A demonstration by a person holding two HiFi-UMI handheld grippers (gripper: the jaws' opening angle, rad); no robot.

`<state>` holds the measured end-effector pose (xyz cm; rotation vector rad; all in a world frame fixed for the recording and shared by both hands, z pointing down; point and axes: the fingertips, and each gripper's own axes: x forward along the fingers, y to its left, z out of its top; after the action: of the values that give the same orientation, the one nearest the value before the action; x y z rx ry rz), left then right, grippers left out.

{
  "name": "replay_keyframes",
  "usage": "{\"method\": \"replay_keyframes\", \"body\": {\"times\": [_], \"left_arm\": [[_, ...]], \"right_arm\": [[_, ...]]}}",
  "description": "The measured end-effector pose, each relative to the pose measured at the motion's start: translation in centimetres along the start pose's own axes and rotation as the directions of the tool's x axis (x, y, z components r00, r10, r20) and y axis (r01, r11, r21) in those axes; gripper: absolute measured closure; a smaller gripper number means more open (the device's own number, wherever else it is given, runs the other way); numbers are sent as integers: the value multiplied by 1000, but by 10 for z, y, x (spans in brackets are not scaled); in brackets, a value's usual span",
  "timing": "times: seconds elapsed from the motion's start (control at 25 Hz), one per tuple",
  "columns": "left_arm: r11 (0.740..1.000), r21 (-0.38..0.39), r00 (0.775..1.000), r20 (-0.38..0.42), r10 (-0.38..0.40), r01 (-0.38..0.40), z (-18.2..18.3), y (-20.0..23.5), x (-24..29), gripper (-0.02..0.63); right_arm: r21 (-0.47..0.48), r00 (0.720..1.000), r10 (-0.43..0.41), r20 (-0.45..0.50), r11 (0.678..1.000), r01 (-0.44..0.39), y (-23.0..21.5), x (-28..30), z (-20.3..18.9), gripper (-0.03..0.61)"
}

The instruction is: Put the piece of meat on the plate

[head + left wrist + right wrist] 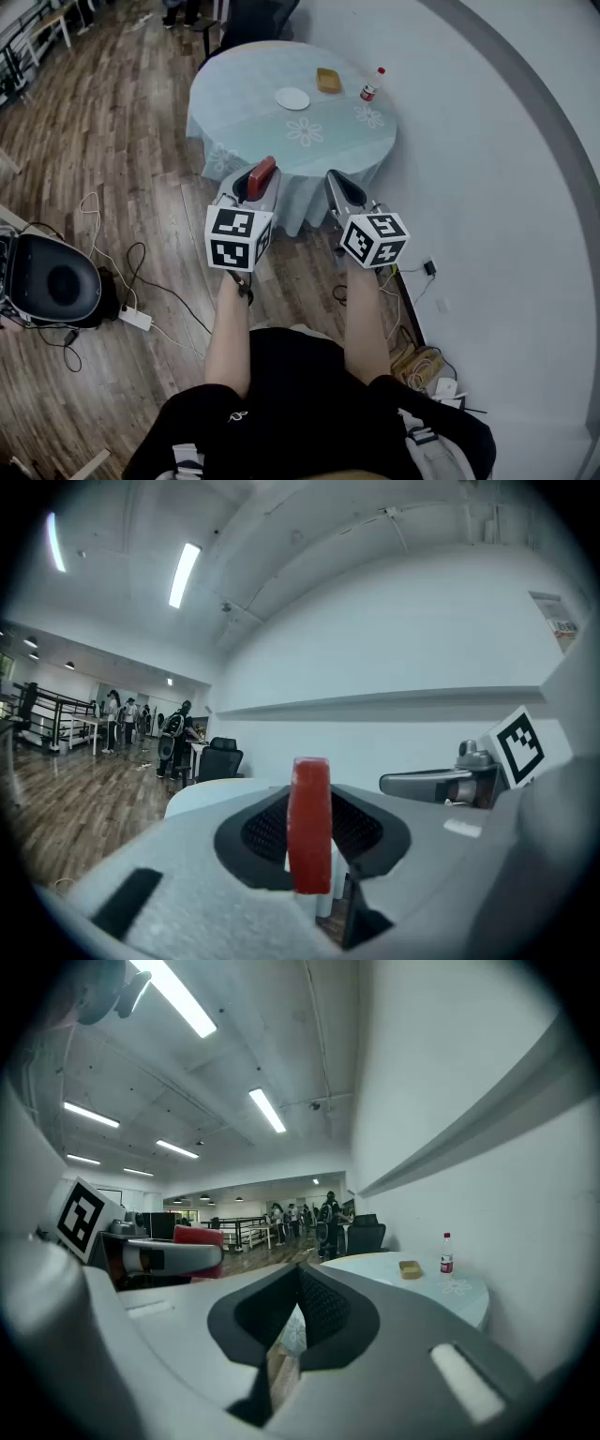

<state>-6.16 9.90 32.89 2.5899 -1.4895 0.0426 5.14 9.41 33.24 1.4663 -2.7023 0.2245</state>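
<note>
Piece of meat (309, 825) sits clamped in my left gripper (255, 180); my right gripper (337, 183) is closed on nothing. I judge this the carrying step: next I must reach the plate (292, 98), upper centre.

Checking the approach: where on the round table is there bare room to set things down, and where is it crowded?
On the table, bare: the near half between the plate and the near rim, and the left side. Crowded: far right, around the tan block and the bottle.

The piece of meat (309, 822) looks smooth and matt (plastic-like), the tablecloth (267, 131) cloth, the floor (103, 141) wood planks.
</note>
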Motion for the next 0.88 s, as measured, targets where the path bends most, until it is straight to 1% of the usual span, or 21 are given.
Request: {"method": "replay_keyframes", "body": {"times": [0.12,0.28,0.48,0.68,0.88], "left_arm": [[1000,2,1000,-3,10,-10,0,5,1,520],[999,-17,999,-10,37,-37,-4,17,-1,520],[998,-28,998,-16,62,-62,-7,28,-6,520],[998,-32,998,-26,50,-51,-9,29,-1,520],[998,-44,998,-36,54,-55,-15,37,6,520]], "right_arm": [[6,1000,0,18,1000,0,0,3,3,568],[46,997,-63,55,997,60,-9,5,6,568],[52,995,-88,51,995,86,-12,6,1,568],[62,992,-124,31,991,122,-22,8,-3,568],[65,993,-118,4,991,118,-27,21,-11,568]]}}
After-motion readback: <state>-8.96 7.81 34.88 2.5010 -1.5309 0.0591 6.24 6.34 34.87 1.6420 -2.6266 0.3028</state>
